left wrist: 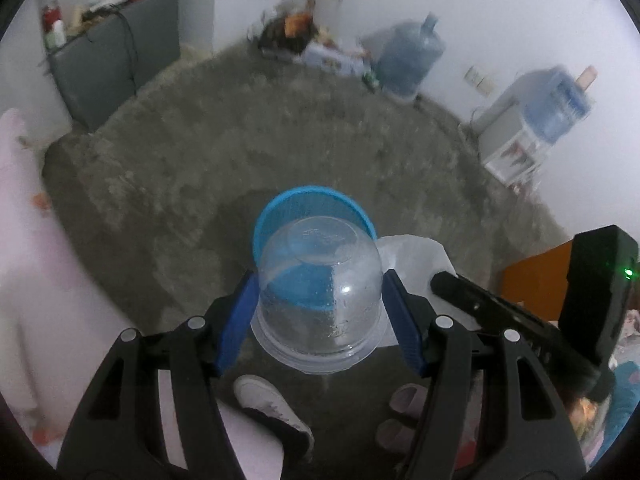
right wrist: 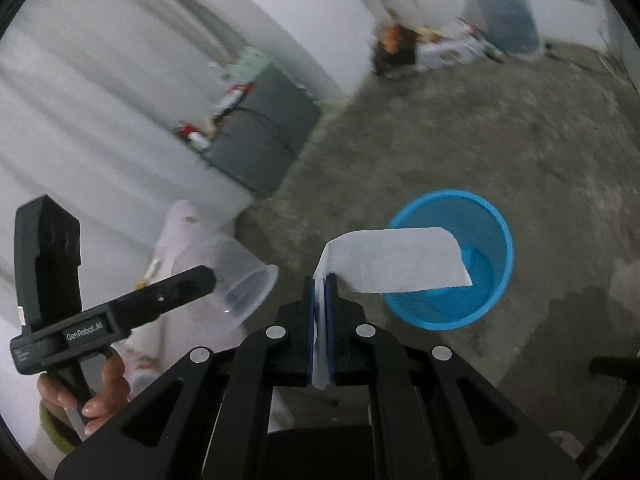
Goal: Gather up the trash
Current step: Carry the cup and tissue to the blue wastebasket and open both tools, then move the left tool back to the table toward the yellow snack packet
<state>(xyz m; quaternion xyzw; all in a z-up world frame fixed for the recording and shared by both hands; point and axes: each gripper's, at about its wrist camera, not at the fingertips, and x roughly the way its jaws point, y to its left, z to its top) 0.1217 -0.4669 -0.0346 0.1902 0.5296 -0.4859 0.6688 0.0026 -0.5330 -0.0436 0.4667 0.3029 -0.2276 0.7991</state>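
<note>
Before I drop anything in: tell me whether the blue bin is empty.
Apparently empty: the right wrist view shows bare blue floor inside the bin, though the tissue hides part.

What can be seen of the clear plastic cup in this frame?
The clear plastic cup is a see-through tapered tumbler with a flared rim and droplets or smudges on its wall; it looks empty. The left hand-held gripper clamps it between blue pads, base pointing away from the camera. In the left wrist view it overlaps the blue bin on the floor; the right wrist view shows it tilted on its side, left of the bin.
</note>
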